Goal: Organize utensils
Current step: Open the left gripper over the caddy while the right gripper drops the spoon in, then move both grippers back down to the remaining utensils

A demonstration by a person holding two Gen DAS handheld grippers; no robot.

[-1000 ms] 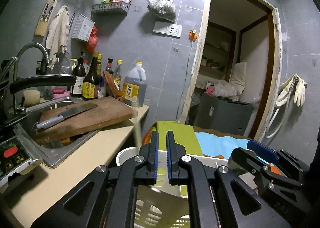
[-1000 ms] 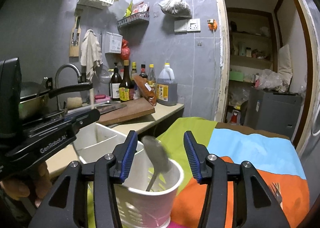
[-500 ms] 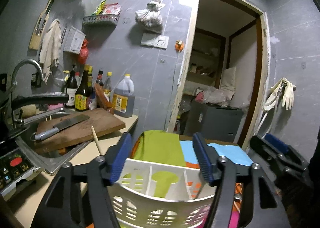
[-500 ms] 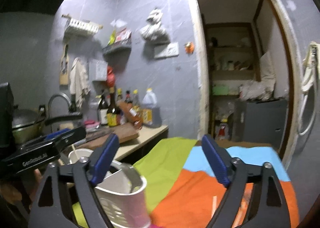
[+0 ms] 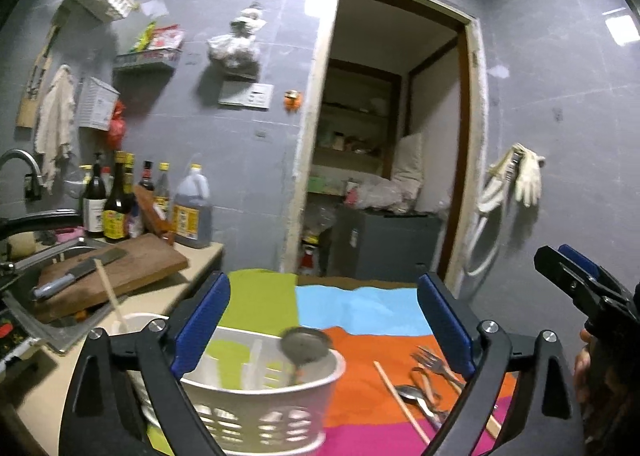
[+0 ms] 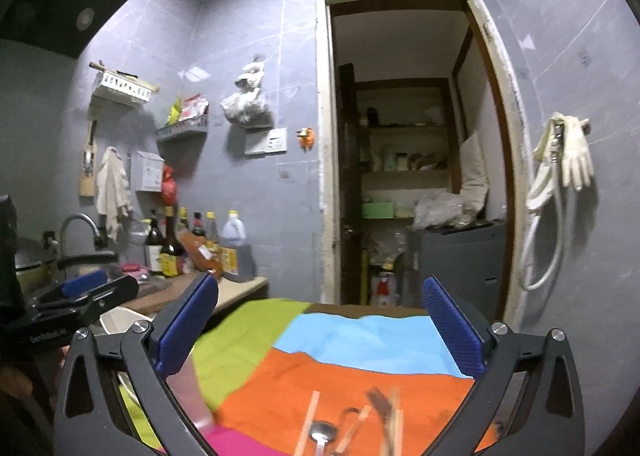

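Observation:
A white slotted utensil caddy (image 5: pixel 260 404) stands on the colourful cloth (image 5: pixel 360 316), with a metal spoon (image 5: pixel 304 348) upright in its right compartment and a wooden chopstick (image 5: pixel 112 300) in its left cup. My left gripper (image 5: pixel 324 324) is open and empty just above the caddy. Loose utensils lie on the orange patch: a fork (image 5: pixel 434 362), spoons and chopsticks (image 6: pixel 352 428). My right gripper (image 6: pixel 320 328) is open and empty above them; it also shows at the right edge of the left wrist view (image 5: pixel 576 280).
A counter on the left holds a wooden cutting board (image 5: pixel 120 276) with a cleaver (image 5: pixel 80 272) over the sink, and several bottles (image 5: pixel 120 204) at the wall. A doorway (image 5: pixel 388 160) opens behind the table. Rubber gloves (image 5: pixel 520 180) hang on the right wall.
My left gripper opened from shut and drew back from the caddy. My right gripper let go of the spoon in the caddy, opened wider and moved right over the loose utensils.

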